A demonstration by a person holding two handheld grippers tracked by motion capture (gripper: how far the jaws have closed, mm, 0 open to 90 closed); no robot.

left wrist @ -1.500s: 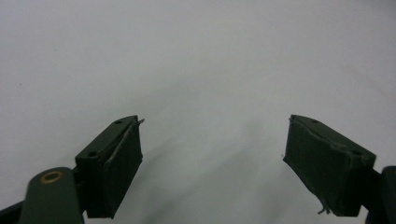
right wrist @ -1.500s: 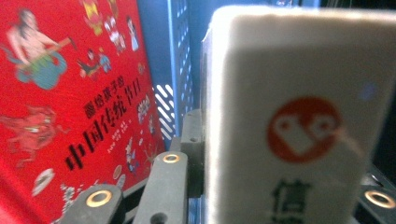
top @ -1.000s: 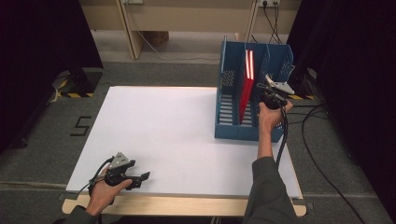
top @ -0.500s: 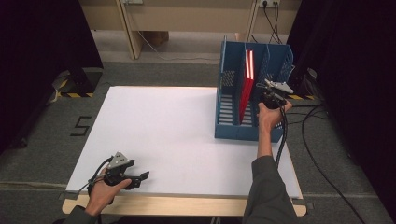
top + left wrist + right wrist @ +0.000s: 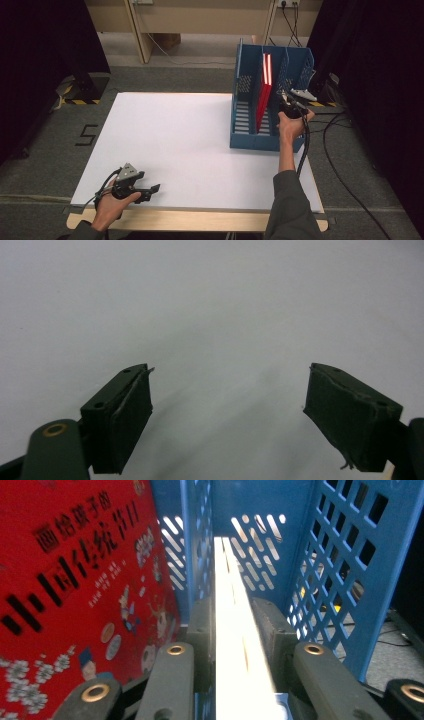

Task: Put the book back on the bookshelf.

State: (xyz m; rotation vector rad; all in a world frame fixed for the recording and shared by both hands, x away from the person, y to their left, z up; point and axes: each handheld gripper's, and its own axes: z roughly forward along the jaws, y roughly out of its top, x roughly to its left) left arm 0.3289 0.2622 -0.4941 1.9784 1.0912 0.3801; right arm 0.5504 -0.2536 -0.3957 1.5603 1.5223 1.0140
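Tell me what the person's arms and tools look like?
Each tool has two black jaws with worn rubbery pads and brass rivets. The left tool and right tool each carry a grey three-cornered plate and trail a black cable. The right arm wears a grey sleeve.

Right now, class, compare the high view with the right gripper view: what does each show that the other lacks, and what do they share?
High view alone: the white table, the left claw resting open near its front edge, and the person's forearms. Right gripper view alone: the right claw clamped on a thin pale book, edge-on, inside a slot, plus the printed characters on the red cover. Shared: the blue file rack and the red book standing in it.
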